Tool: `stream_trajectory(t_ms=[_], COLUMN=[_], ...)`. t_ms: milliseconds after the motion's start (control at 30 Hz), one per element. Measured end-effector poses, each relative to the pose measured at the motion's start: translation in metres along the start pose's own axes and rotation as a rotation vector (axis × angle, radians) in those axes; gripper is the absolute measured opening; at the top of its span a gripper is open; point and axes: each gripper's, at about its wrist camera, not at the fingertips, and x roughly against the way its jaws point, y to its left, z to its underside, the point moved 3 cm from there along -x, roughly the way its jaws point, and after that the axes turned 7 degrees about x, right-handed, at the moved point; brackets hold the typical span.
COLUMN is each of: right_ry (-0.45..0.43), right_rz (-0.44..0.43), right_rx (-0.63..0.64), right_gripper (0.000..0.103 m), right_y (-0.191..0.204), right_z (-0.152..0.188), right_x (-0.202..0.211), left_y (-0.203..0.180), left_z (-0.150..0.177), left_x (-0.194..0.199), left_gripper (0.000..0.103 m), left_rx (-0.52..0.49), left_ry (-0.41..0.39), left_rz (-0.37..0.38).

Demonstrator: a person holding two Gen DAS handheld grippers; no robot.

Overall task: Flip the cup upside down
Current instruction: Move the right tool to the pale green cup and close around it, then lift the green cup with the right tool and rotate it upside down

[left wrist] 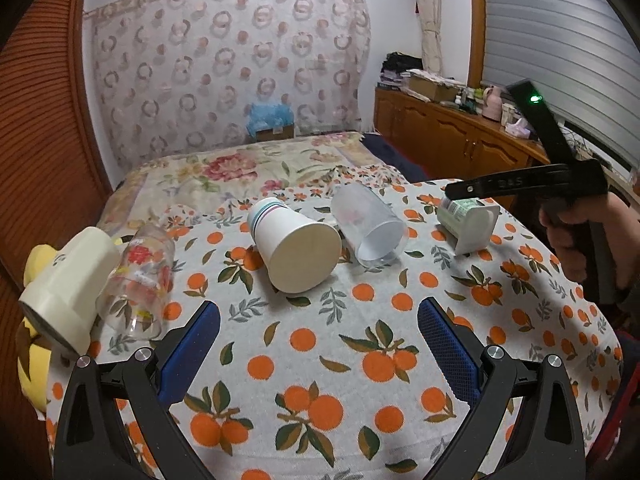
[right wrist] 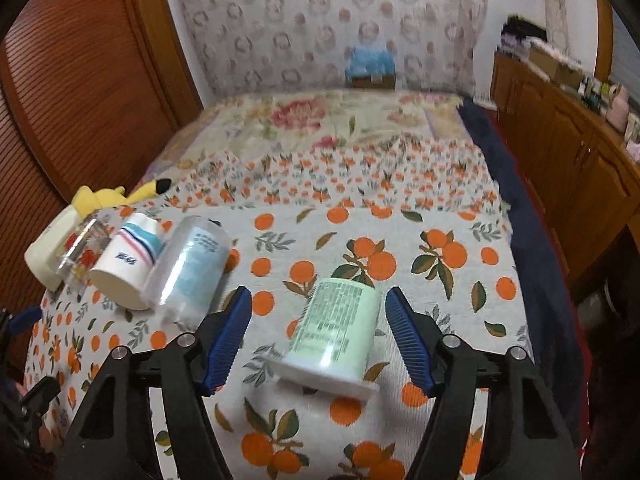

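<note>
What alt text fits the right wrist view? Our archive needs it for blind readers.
The open right gripper straddles a pale green plastic cup lying on its side on an orange-print tablecloth, fingers apart from it. Far left lie a frosted plastic cup, a striped white paper cup and a floral glass.

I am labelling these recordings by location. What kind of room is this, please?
Most likely a bedroom in a home. A bed with a floral quilt stands behind the orange-print tablecloth, a wooden cabinet lines the wall, and a yellow plush toy lies nearby.

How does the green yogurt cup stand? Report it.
Tipped: the green yogurt cup lies on its side between the right gripper's open fingers.
</note>
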Motion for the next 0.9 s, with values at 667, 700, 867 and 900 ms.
stream_trajectory(t_ms=[667, 700, 867, 900], right_ry=[0.178, 0.169, 0.135, 0.130], right_rz=[-0.009, -0.021, -0.079, -0.093], right_rx=[-0.044, -0.035, -0.003, -0.006], right_gripper=[0.049, 0.049, 0.049, 0.049], right_y=[0.005, 0.012, 0.046, 0.052], right_z=[0.010, 0.013, 0.027, 0.031], right_x=[-0.011, -0.004, 0.022, 0.026], left_y=[0.015, 0.016, 0.025, 0.028], left_z=[0.004, 0.005, 0.006, 0.007], left_x=[-0.006, -0.005, 0.003, 0.004], left_gripper=[0.095, 0.095, 0.095, 0.095], left_rx=[0.003, 0.005, 0.014, 0.016], left_ry=[0.067, 0.069, 0.066, 0.066], left_rz=[0.041, 0.038, 0.017, 0.012])
